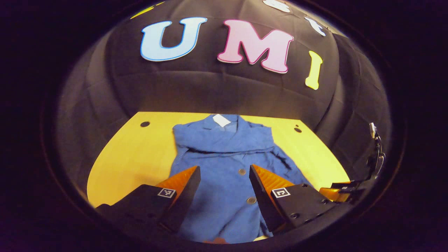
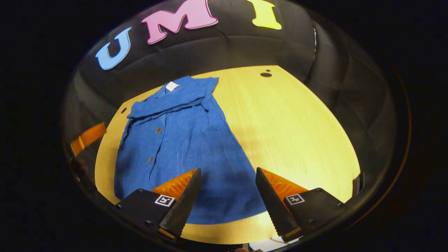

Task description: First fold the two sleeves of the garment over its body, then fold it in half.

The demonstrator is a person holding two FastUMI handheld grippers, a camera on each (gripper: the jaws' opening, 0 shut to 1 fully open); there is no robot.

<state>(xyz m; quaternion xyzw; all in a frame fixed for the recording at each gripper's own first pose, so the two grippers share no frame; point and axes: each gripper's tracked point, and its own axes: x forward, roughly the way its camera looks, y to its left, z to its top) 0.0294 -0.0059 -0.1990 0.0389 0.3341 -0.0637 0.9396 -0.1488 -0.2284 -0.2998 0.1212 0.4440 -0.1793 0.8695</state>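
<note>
A blue button-front garment (image 1: pixel 224 164) lies flat on the yellow table (image 1: pixel 133 154), collar and white label (image 1: pixel 221 120) toward the back wall. Both sleeves lie folded across its chest. My left gripper (image 1: pixel 224 171) hovers open over the garment's button line, nothing between its fingers. In the right gripper view the same garment (image 2: pixel 185 147) spreads from the collar down to its hem near the front edge. My right gripper (image 2: pixel 227 175) stands open above the hem's right corner, holding nothing. The other gripper's orange finger (image 2: pixel 87 137) shows at the far left of that view.
Bare yellow table (image 2: pixel 290 133) stretches to the right of the garment. Small dark holes (image 1: pixel 145 124) mark the table's back corners. The black cloth wall closes the back and sides. The right gripper's body (image 1: pixel 350 187) shows at the left gripper view's right edge.
</note>
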